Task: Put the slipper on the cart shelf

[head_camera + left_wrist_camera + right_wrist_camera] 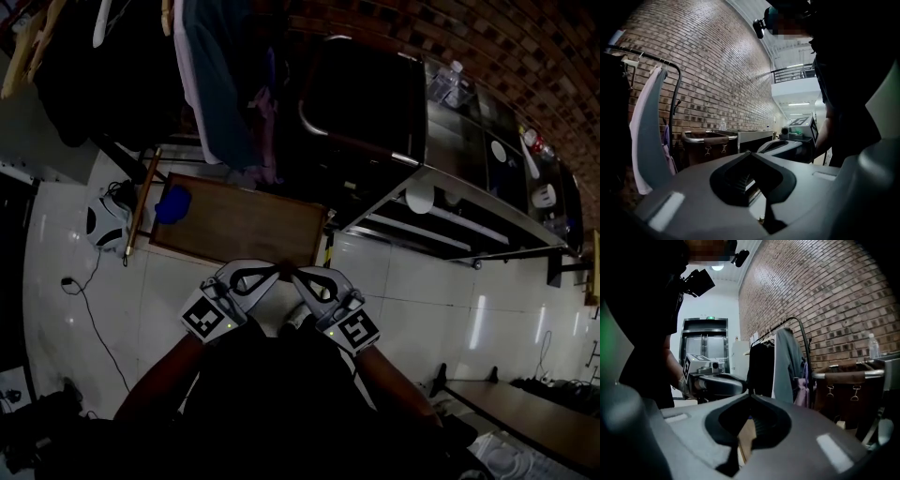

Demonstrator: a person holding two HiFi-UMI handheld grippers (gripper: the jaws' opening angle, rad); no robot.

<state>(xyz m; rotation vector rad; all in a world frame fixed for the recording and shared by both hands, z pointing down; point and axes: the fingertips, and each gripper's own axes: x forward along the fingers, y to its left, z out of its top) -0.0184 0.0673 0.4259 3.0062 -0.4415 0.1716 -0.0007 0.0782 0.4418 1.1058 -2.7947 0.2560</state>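
L gripper (272, 270) & R gripper (298, 275) both closed, empty. Blue slipper (172, 204) on wooden board (246, 228), too dim for detail.

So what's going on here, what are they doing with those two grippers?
A person holds a gripper in each hand, tips nearly together in front of them. The left gripper and right gripper are both shut and empty. A blue thing, probably the slipper, lies on a wooden platform beside the clothes rack, untouched.
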